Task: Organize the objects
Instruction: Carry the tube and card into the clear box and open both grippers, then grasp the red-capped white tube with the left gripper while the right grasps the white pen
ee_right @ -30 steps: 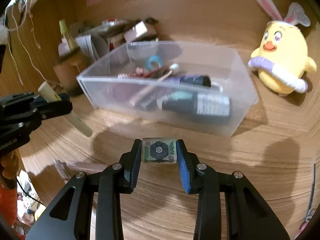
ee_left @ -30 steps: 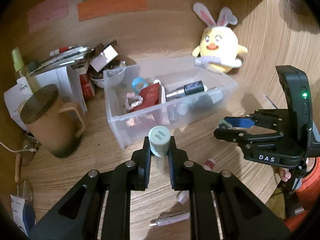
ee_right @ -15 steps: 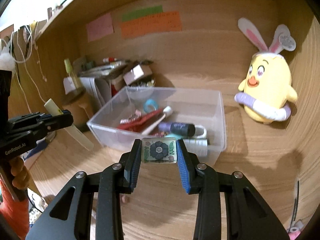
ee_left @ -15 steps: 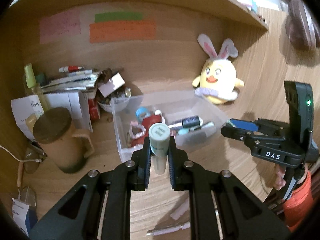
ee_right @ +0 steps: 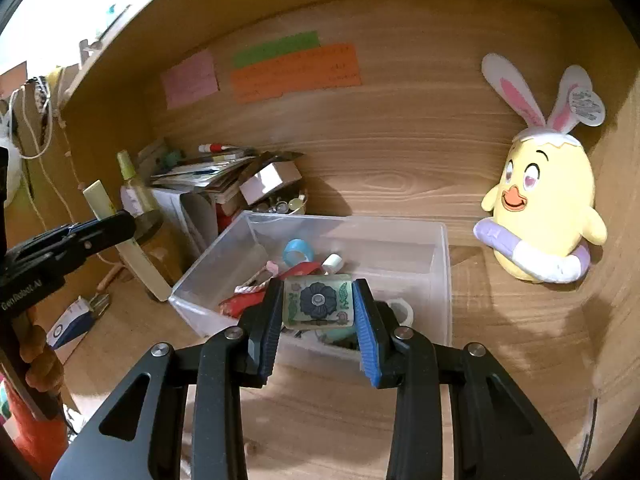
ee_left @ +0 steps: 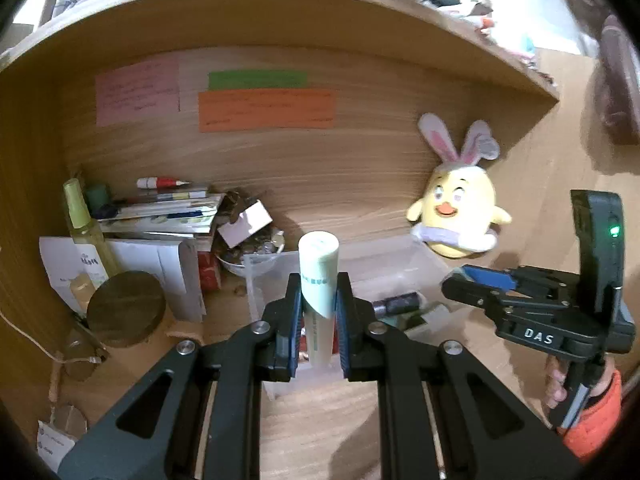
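Now my left gripper [ee_left: 318,312] clamps a pale green tube [ee_left: 319,276], and my right gripper [ee_right: 318,308] pinches a flower-printed tile [ee_right: 318,300]; I hold both above the near edge of the clear bin [ee_right: 444,280].

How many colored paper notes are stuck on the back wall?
3: a pink note on the left, a green strip to its right, and an orange note just under the green one. None looks hidden.
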A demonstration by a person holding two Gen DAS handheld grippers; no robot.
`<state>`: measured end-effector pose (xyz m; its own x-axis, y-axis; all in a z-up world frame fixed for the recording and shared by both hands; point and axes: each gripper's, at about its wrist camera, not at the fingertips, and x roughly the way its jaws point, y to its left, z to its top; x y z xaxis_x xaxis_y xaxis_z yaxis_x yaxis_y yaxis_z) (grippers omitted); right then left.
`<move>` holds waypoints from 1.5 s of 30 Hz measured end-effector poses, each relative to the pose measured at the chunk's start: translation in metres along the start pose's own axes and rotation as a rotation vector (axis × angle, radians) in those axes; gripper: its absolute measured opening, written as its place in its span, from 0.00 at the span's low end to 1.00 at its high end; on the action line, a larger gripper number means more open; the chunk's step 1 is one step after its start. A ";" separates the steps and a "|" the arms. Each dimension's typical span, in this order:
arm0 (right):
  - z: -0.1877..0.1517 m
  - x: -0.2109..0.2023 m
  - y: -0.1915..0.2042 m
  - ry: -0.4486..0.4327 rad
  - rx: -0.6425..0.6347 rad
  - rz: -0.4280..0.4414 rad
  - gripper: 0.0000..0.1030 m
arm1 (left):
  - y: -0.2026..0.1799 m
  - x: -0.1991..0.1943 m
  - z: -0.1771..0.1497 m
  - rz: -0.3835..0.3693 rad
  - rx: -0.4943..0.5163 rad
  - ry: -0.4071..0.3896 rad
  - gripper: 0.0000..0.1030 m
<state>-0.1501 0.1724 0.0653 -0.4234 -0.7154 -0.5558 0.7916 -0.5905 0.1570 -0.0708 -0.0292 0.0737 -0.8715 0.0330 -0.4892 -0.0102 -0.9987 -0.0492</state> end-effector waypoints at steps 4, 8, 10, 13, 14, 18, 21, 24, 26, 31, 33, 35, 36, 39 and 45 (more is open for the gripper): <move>0.004 0.017 -0.002 0.031 -0.003 -0.005 0.30 | 0.003 0.023 0.001 0.038 0.000 0.038 0.14; 0.002 0.037 -0.004 0.078 -0.007 0.000 0.30 | 0.005 0.047 -0.003 0.074 0.004 0.081 0.14; 0.000 0.045 -0.005 0.094 -0.010 0.000 0.30 | 0.005 0.057 -0.005 0.084 0.002 0.099 0.14; -0.004 0.058 -0.005 0.121 -0.015 -0.003 0.30 | 0.003 0.074 -0.011 0.092 0.012 0.144 0.14; -0.005 0.062 -0.004 0.131 -0.018 -0.001 0.30 | 0.001 0.079 -0.013 0.091 0.019 0.156 0.14; -0.009 0.076 -0.002 0.157 -0.024 0.004 0.30 | -0.004 0.090 -0.017 0.080 0.026 0.177 0.14; -0.009 0.084 0.001 0.167 -0.033 0.000 0.30 | -0.004 0.095 -0.015 0.032 0.001 0.199 0.17; -0.010 0.090 0.003 0.177 -0.037 -0.006 0.30 | -0.006 0.099 -0.014 0.008 -0.008 0.214 0.18; -0.011 0.090 0.003 0.175 -0.042 -0.018 0.30 | -0.007 0.102 -0.014 -0.010 -0.011 0.226 0.20; -0.009 0.083 -0.003 0.170 -0.022 -0.025 0.41 | -0.009 0.108 -0.016 -0.062 -0.036 0.263 0.28; -0.008 0.076 -0.005 0.159 -0.016 -0.025 0.41 | -0.011 0.107 -0.016 -0.060 -0.033 0.261 0.28; -0.008 0.070 -0.006 0.150 -0.016 -0.022 0.41 | -0.010 0.105 -0.017 -0.067 -0.036 0.262 0.29; -0.008 0.067 -0.007 0.147 -0.017 -0.021 0.42 | -0.010 0.104 -0.017 -0.077 -0.041 0.265 0.31; -0.009 0.055 -0.008 0.134 -0.015 -0.020 0.46 | -0.009 0.099 -0.015 -0.111 -0.056 0.270 0.40; -0.017 0.028 -0.007 0.100 -0.010 -0.014 0.52 | -0.018 0.086 -0.010 -0.139 -0.036 0.250 0.40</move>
<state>-0.1605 0.1630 0.0351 -0.3888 -0.6660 -0.6366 0.7905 -0.5961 0.1408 -0.1402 -0.0084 0.0238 -0.7148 0.1821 -0.6752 -0.0994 -0.9822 -0.1597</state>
